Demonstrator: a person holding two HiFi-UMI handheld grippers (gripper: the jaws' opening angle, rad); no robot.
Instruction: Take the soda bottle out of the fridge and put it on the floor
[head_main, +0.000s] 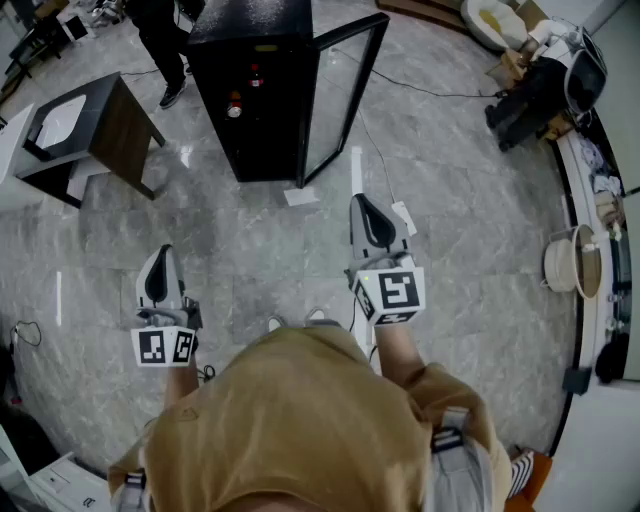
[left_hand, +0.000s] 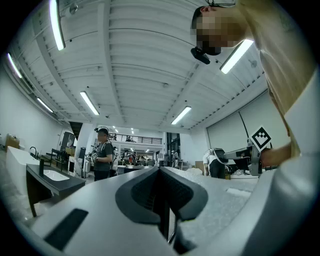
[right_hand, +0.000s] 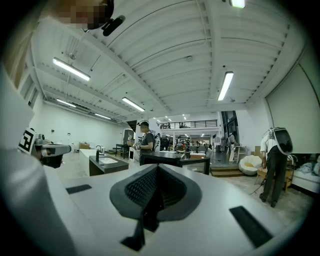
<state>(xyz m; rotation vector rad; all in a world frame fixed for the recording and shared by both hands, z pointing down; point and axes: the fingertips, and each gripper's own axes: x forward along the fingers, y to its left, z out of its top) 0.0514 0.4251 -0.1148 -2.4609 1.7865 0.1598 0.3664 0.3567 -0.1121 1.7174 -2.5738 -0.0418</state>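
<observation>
Fridge (head_main: 275, 115) with door open, sink cabinet (head_main: 105, 125) beside, bystander (head_main: 160, 40) behind

Grey marble floor (head_main: 250, 235); dark sink cabinet (head_main: 120, 135); ceiling strip lights (left_hand: 89, 102).

Floor (head_main: 250, 240): grey marble-look tile, glossy. Fridge (head_main: 262, 110) at 12 o'clock: black, glossy, w/ clear glass door (head_main: 340, 95). Cabinet (head_main: 125, 135) at 10: dark wood-look, matt. Shirt (head_main: 300, 420) at 6: tan cloth. Left gripper (head_main: 163, 250) & right gripper (head_main: 362, 200): matt white plastic, black ribbed pads (right_hand: 145, 187).
</observation>
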